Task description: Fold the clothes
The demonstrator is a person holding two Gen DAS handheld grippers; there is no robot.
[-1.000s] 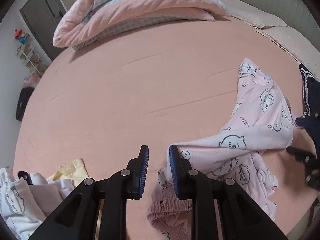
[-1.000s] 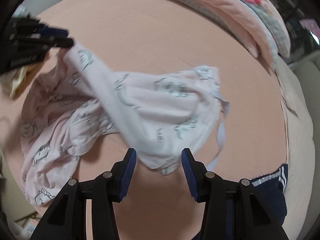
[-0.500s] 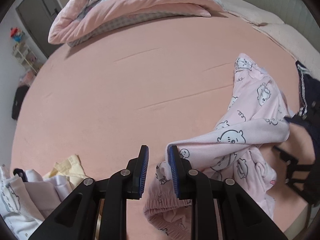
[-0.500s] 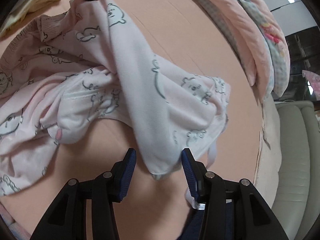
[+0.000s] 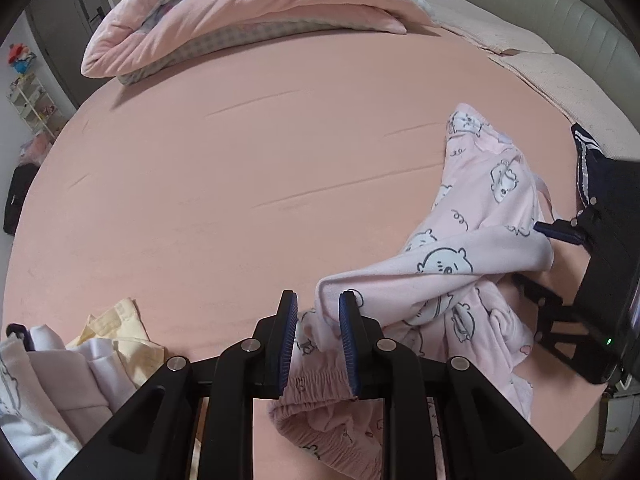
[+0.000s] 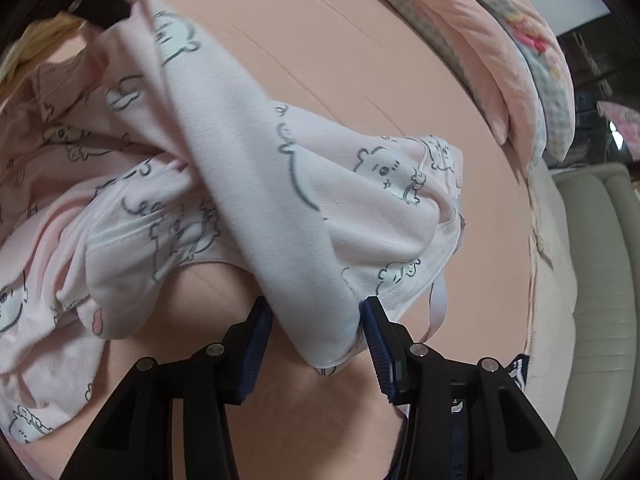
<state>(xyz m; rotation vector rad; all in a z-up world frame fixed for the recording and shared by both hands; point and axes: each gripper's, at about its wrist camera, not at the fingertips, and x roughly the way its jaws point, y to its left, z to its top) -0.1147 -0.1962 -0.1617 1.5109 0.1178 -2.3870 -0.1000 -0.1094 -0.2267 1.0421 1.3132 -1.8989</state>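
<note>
A pale pink garment printed with little bear faces (image 5: 476,264) lies crumpled on the near right part of a bed covered in a salmon-pink sheet (image 5: 240,168), part of it lifted off the sheet between the two tools. The left hand-held gripper (image 5: 318,340) has its jaws drawn close together, pinching one edge of the garment beside its gathered elastic waistband (image 5: 320,384); the cloth runs up between the blue pads. The right hand-held gripper (image 6: 318,344) has a hanging fold of the same garment (image 6: 280,200) between its jaws, which have just been closing; the fold fills most of the gap and touches the pad on the right of the picture, but whether both pads press on it I cannot tell. In the left wrist view the right hand-held gripper shows at the right edge, touching the garment. A folded pink quilt (image 5: 248,20) lies at the far end of the bed, a pile of white and yellow clothes (image 5: 92,352) at the near left, and a navy garment (image 5: 588,160) just beyond the pink one on the right.
</note>
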